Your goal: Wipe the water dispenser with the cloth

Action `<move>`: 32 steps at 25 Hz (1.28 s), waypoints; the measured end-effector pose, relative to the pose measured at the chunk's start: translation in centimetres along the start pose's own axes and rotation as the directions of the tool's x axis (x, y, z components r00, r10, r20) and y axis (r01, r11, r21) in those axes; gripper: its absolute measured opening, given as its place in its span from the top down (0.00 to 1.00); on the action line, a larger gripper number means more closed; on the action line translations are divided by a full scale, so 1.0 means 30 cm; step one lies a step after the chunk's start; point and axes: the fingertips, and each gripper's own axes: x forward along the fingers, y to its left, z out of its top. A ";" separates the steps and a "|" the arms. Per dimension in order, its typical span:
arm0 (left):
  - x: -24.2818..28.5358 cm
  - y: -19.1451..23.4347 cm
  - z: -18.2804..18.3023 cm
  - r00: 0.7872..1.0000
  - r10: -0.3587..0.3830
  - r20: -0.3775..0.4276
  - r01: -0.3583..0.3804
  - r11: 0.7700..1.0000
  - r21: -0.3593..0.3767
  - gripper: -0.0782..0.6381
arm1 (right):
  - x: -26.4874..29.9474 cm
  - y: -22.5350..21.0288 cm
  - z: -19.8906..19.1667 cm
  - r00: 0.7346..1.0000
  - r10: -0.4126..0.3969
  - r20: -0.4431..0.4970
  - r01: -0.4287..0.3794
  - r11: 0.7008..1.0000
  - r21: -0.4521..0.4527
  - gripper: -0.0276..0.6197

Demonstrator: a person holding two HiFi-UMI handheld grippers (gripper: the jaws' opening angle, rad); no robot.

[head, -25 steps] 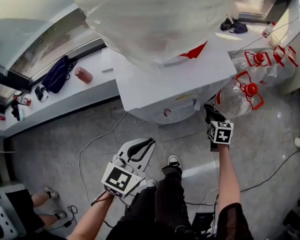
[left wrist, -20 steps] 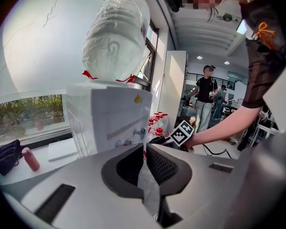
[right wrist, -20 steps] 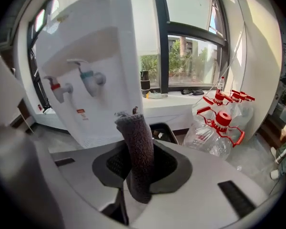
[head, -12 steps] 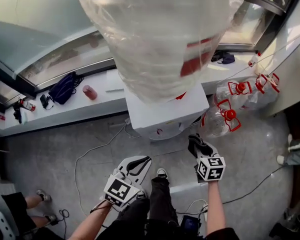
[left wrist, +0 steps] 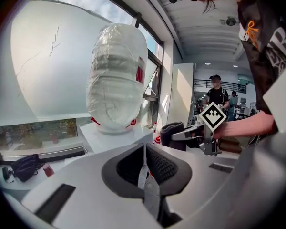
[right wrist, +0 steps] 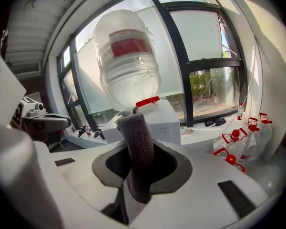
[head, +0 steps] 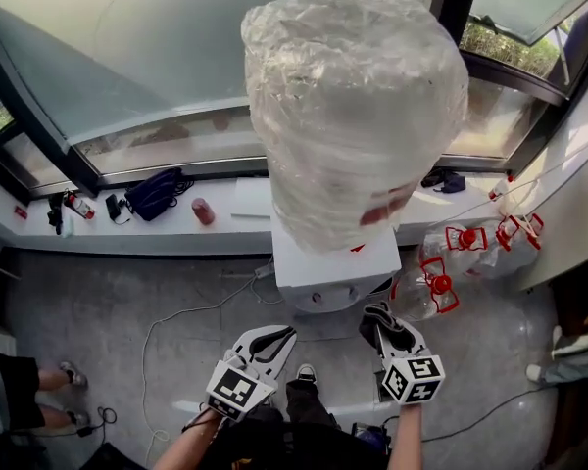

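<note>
The white water dispenser stands against the window ledge and carries a large plastic-wrapped bottle. My right gripper is shut on a dark grey cloth, which sticks up from between its jaws. It hangs in the air in front of the dispenser's right corner, a short way off and not touching. My left gripper is shut with nothing in it, lower left of the dispenser front. In the left gripper view the dispenser lies ahead and the cloth shows at the right.
A dark bag and a red cup lie on the window ledge. Spare water bottles with red caps stand right of the dispenser. Cables trail over the grey floor. Someone's feet are at the left.
The head view has drawn back and up, so the whole bottle now shows. Both grippers sit lower in the frame; the right one with the cloth has come away from the dispenser's front.
</note>
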 end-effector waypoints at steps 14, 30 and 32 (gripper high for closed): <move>-0.176 0.007 0.110 0.991 0.124 0.055 -0.123 0.992 -0.010 0.85 | -0.042 0.260 0.101 0.990 0.140 0.001 -0.139 0.984 -0.108 0.80; -0.696 -0.176 0.004 0.978 0.166 0.127 -0.166 0.986 -0.015 0.85 | -0.363 0.763 -0.024 0.969 0.236 0.068 -0.224 0.964 -0.141 0.80; -0.767 -0.229 -0.020 0.978 0.163 0.134 -0.163 0.987 -0.008 0.85 | -0.435 0.820 -0.062 0.968 0.239 0.079 -0.226 0.963 -0.145 0.80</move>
